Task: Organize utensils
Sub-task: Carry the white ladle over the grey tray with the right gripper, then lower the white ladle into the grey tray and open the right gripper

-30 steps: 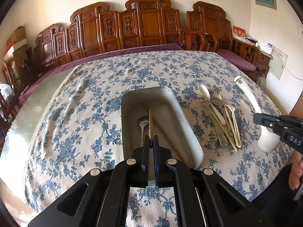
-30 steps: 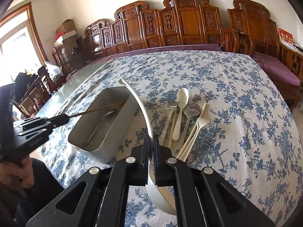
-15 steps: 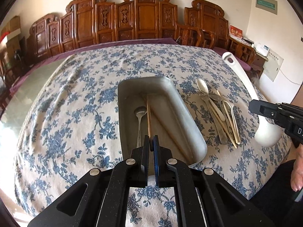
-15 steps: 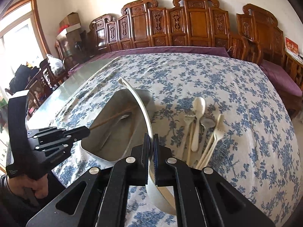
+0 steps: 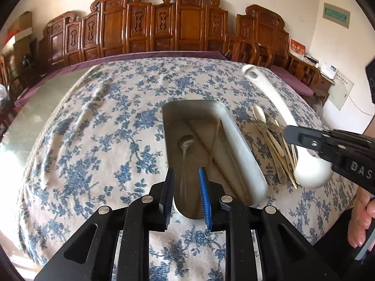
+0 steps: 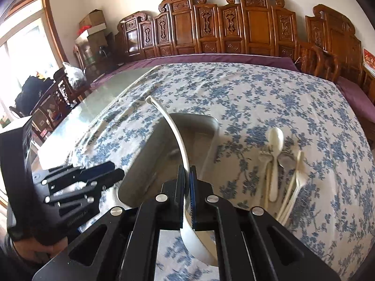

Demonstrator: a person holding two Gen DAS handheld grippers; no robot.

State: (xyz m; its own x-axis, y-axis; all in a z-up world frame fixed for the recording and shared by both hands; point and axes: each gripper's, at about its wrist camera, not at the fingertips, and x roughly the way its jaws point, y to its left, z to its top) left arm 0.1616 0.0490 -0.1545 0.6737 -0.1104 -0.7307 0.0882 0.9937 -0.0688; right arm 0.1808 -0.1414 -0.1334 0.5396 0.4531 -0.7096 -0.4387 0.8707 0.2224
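Note:
A grey metal tray (image 5: 243, 154) (image 6: 143, 164) sits on the floral tablecloth. Inside it lie a metal spoon (image 5: 186, 145) and brown chopsticks (image 5: 214, 140). My left gripper (image 5: 186, 178) hovers over the tray's near end, its jaws opening with nothing pressed between them. My right gripper (image 6: 186, 175) is shut on the handle of a big white ladle (image 6: 174, 133) (image 5: 309, 173), held in the air above the tray's right side. A pile of pale plastic and metal spoons and forks (image 6: 279, 164) (image 5: 271, 138) lies right of the tray.
Carved wooden chairs (image 5: 164, 23) line the wall behind the table. The bare glass tabletop (image 6: 98, 100) shows left of the cloth. A person's hands (image 5: 362, 220) hold both grippers at the near table edge.
The left gripper's jaws parted and the chopstick it held now lies in the tray. The right gripper carried the ladle left, from over the cloth to above the tray.

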